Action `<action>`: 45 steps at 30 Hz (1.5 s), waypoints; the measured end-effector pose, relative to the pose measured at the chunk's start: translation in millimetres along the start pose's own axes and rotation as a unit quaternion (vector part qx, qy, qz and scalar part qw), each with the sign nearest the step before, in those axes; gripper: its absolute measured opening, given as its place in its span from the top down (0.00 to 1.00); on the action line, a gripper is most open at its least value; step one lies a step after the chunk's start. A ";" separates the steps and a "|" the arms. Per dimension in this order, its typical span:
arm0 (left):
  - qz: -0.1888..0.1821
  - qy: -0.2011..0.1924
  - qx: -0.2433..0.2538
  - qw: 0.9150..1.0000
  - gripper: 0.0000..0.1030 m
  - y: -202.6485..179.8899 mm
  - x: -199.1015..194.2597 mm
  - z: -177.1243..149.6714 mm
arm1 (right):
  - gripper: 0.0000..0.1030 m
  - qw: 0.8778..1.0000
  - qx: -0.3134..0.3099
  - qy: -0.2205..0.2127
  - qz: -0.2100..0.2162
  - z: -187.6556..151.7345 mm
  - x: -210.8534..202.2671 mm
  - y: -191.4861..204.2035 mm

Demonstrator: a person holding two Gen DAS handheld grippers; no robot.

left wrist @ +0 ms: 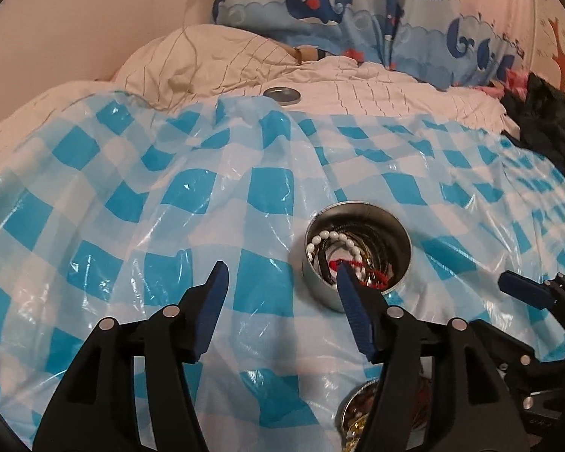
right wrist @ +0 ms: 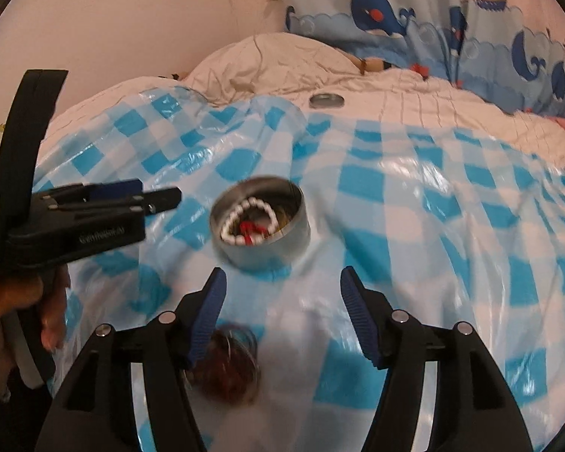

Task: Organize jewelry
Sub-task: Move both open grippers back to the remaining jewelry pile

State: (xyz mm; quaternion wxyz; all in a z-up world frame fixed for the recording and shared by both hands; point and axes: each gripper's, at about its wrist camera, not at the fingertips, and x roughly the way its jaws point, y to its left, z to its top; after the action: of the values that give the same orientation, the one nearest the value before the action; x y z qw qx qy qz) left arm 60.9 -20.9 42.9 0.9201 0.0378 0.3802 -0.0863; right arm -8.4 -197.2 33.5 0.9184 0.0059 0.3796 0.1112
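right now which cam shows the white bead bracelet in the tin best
The right wrist view: the white bead bracelet shows as a nearly full loop inside the round tin, unobstructed though slightly blurred. In the left wrist view it is sharper, but only an arc shows, and the left gripper has a finger crossing the tin.

Both cameras sit right behind their own fingers and look forward and down across the bed toward the wall (left wrist: 75, 19) and the whale curtain (left wrist: 358, 3). The left view hangs close over the checkered plastic sheet (left wrist: 132, 207), with the open round tin (left wrist: 358, 252) just past its fingertips. The right view looks from slightly further right and back, a bit blurry. Both catch that tin, the sheet, the small lid (right wrist: 327, 100) up by the pillow (right wrist: 275, 60), and each other's hand-held gripper at the frame edge.
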 end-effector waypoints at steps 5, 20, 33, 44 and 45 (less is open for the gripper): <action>0.010 -0.003 0.019 1.000 0.38 -3.9 -6.8 -8.3 | 0.38 1.000 0.017 0.005 0.019 -2.7 -0.4 -0.5; -0.003 0.039 0.021 0.999 0.27 13.6 3.7 -27.4 | 0.35 0.998 -0.001 0.050 0.043 -8.8 20.0 11.1; 0.017 0.030 0.067 0.997 0.25 -4.0 2.4 -29.1 | 0.30 0.996 -0.025 0.061 0.052 -13.6 21.6 22.1; 0.018 0.027 0.073 0.997 0.23 -4.5 -0.1 -30.2 | 0.29 0.993 -0.057 0.078 0.062 -19.1 20.0 31.8; 0.019 0.028 0.074 0.997 0.22 -4.4 -0.5 -30.6 | 0.29 0.993 -0.061 0.081 0.064 -20.8 19.2 32.3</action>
State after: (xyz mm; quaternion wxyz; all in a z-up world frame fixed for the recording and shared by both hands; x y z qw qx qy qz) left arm 38.5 -21.0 21.5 0.9053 0.1157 0.3973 -0.0962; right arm -16.2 -163.1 8.4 0.8746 -0.0352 0.4436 0.1925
